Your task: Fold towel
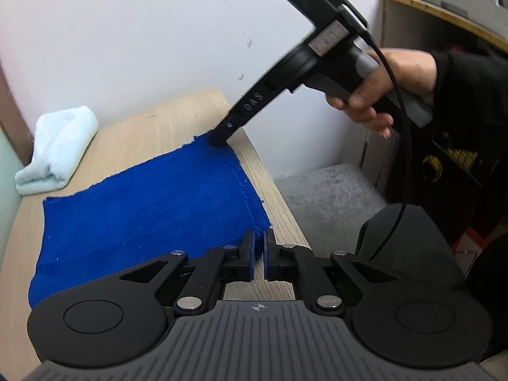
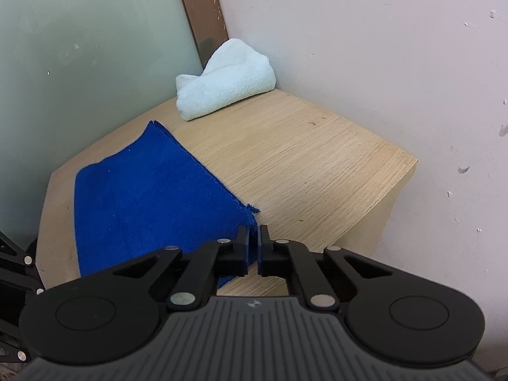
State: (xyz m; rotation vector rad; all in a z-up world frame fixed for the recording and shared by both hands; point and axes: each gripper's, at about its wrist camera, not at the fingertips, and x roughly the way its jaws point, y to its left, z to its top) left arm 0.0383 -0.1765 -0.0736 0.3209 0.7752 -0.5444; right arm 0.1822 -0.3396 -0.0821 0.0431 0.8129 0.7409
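Observation:
A blue towel (image 1: 149,203) (image 2: 149,200) lies flat on the light wooden table (image 1: 177,114) (image 2: 301,165), in what looks like more than one layer. My left gripper (image 1: 259,249) is shut on the towel's near right corner at the table's edge. In the left wrist view, a hand (image 1: 384,92) holds my right gripper (image 1: 218,139), whose tip is down on the towel's far right corner. In the right wrist view, the right gripper (image 2: 253,243) is shut with that corner's blue cloth pinched between its pads.
A folded pale towel (image 1: 57,149) (image 2: 225,79) sits at the table's back corner against the wall and a frosted panel (image 2: 79,63). Past the table's right edge stands a grey cushioned seat (image 1: 327,197). A black cable (image 1: 397,158) hangs from the right gripper.

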